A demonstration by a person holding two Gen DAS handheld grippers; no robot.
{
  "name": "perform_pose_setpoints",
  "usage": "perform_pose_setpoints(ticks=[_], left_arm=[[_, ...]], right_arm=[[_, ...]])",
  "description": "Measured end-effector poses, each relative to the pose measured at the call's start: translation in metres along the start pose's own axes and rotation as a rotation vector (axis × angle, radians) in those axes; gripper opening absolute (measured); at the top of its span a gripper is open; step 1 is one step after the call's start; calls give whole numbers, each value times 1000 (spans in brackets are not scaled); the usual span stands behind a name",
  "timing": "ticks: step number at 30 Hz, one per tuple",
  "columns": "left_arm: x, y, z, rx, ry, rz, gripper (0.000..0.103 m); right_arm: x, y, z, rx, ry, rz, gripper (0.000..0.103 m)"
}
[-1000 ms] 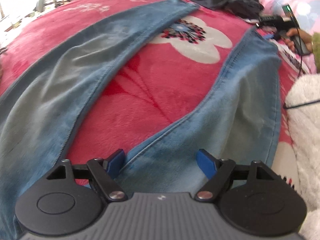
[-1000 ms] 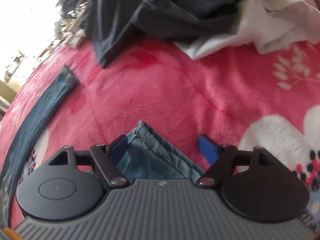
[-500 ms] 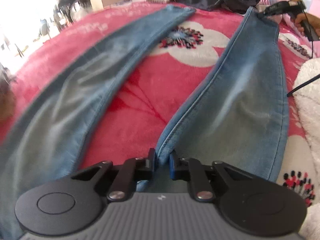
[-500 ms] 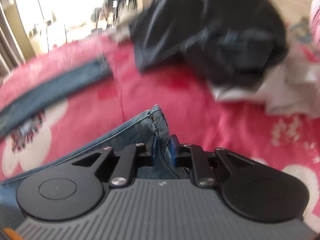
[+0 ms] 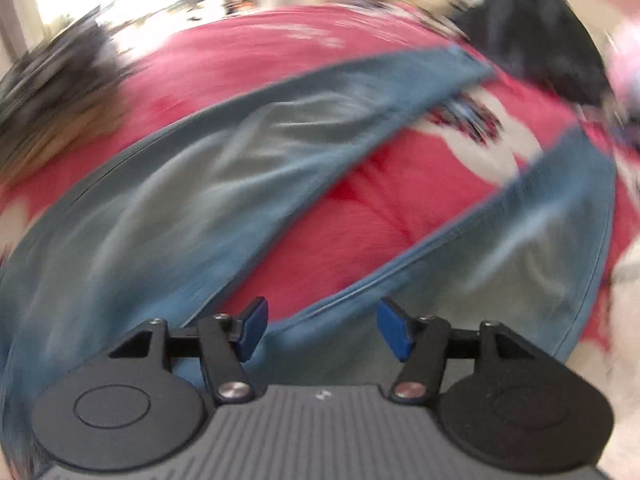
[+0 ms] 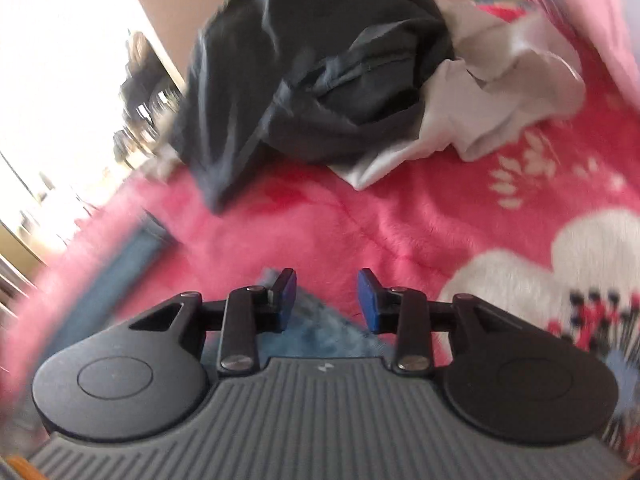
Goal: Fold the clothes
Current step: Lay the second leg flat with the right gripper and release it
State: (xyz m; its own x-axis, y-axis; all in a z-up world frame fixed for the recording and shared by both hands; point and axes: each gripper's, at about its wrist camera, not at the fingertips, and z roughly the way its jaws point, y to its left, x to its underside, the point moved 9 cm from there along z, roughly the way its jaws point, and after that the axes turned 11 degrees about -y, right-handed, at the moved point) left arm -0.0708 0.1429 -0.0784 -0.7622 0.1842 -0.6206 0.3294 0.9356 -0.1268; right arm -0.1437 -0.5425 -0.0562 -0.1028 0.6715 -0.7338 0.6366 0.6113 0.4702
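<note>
The left gripper is spread wide and holds nothing, poised over the jeans, whose two legs fan out toward 11 and 1 o'clock across the pink blanket. The right gripper is also parted and empty, with a jeans hem beneath it; a dark garment and a white garment lie at 12 o'clock.

Both views low over blanket.

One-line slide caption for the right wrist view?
Open right gripper over a jeans hem on a pink floral blanket, dark garment and white garment piled behind.
</note>
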Motion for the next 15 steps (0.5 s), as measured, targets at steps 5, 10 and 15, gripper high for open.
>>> perform_pose_setpoints(ticks=[5, 10, 15], left_arm=[[22, 44, -53, -46, 22, -233, 70], [99, 62, -85, -9, 133, -489, 73], [155, 67, -76, 31, 203, -632, 73]], right_arm=[[20, 11, -33, -129, 143, 155, 48], [64, 11, -41, -140, 295, 335, 49], [101, 13, -46, -86, 386, 423, 49]])
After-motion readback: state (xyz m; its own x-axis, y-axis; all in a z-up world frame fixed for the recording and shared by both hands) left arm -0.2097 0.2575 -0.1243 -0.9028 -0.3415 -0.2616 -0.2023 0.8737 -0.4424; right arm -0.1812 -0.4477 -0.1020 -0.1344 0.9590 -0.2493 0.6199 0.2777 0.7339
